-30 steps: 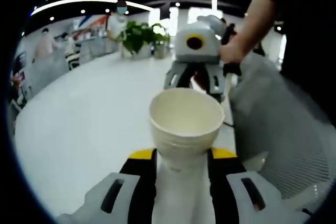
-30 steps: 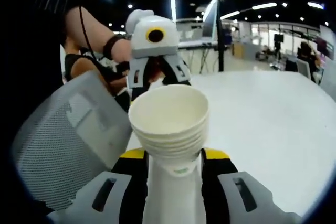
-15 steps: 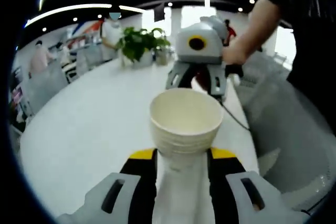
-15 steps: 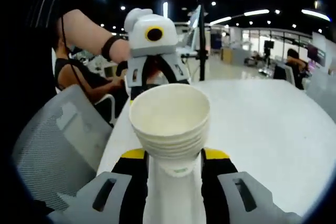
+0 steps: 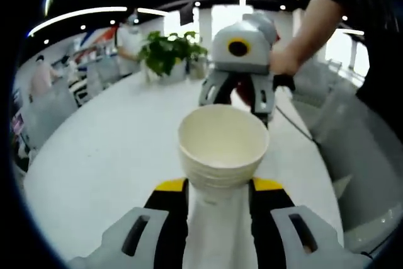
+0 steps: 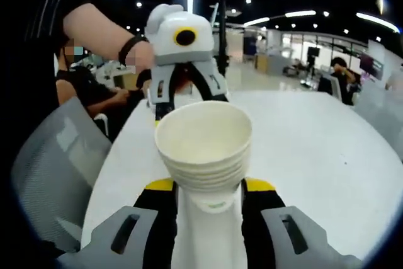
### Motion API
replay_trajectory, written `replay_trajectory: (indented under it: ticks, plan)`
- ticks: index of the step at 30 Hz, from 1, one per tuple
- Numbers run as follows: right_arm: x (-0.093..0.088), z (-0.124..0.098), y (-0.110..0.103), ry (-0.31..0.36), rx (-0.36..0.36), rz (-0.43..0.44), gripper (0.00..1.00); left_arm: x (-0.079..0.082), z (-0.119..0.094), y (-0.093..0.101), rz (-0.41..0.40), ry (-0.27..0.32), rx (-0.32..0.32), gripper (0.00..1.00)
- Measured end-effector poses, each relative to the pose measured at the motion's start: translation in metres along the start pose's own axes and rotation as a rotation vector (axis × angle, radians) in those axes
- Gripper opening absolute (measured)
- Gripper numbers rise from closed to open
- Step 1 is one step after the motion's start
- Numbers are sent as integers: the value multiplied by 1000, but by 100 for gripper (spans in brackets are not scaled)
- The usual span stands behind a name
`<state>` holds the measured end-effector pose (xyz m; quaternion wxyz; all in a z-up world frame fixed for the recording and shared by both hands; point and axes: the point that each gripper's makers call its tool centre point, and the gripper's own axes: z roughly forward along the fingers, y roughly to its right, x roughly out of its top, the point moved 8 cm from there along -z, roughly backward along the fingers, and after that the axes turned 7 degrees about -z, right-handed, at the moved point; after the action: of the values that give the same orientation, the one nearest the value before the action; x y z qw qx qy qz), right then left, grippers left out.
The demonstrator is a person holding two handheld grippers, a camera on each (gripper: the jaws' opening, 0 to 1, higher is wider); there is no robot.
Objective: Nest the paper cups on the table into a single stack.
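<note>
A nested stack of cream paper cups [image 5: 221, 149] points its mouth away from the camera, and my left gripper [image 5: 219, 187] is shut on its lower part, yellow pads on both sides. Just beyond the stack's rim my right gripper [image 5: 237, 96] faces it, held by a person's hand; its jaw tips are hidden behind the rim. In the right gripper view a second nested stack [image 6: 203, 143] sits in my right gripper [image 6: 204, 188], which is shut on it. My left gripper [image 6: 184, 96] faces it closely from behind the rim. Both stacks hang above the white table [image 5: 113, 149].
A grey mesh chair [image 5: 371, 149] stands beside the table's edge, also visible as the chair [image 6: 47, 174] in the right gripper view. A potted plant [image 5: 169, 51] sits at the table's far end. A seated person [image 6: 94, 96] and other people are in the background.
Both views have swung, so the background has shifted and more table shows. Each gripper still holds its cup stack, and the two keep facing each other at about the same distance.
</note>
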<state>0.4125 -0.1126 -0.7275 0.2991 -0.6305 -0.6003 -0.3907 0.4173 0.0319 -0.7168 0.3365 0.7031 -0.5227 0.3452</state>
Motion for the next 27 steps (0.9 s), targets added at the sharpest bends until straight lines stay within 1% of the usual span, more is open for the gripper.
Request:
replay_trajectory:
  ticks: [2, 6, 10, 16, 19, 20, 23, 27]
  plan:
    - [-5, 1, 9, 0, -3, 6, 36, 1, 4, -7, -1, -1, 0, 36]
    - [-13, 9, 27, -10, -8, 23, 37, 0, 14, -25, -11, -21, 2, 36]
    - [-19, 13, 39, -10, -18, 41, 37, -1, 20, -40, -32, -29, 8, 36]
    - [-27, 16, 48, -19, -19, 53, 37, -5, 29, -50, -55, -32, 3, 36]
    - [-34, 18, 50, -22, -11, 67, 37, -8, 35, -52, -64, -42, -5, 36]
    - [-36, 18, 51, -21, -14, 75, 37, -7, 36, -54, -61, -30, -7, 36]
    - [-38, 16, 57, 3, -32, 89, 37, -4, 38, -58, -75, -18, -3, 36]
    - [-37, 15, 58, 0, -34, 90, 38, -3, 39, -59, -70, -20, -4, 36]
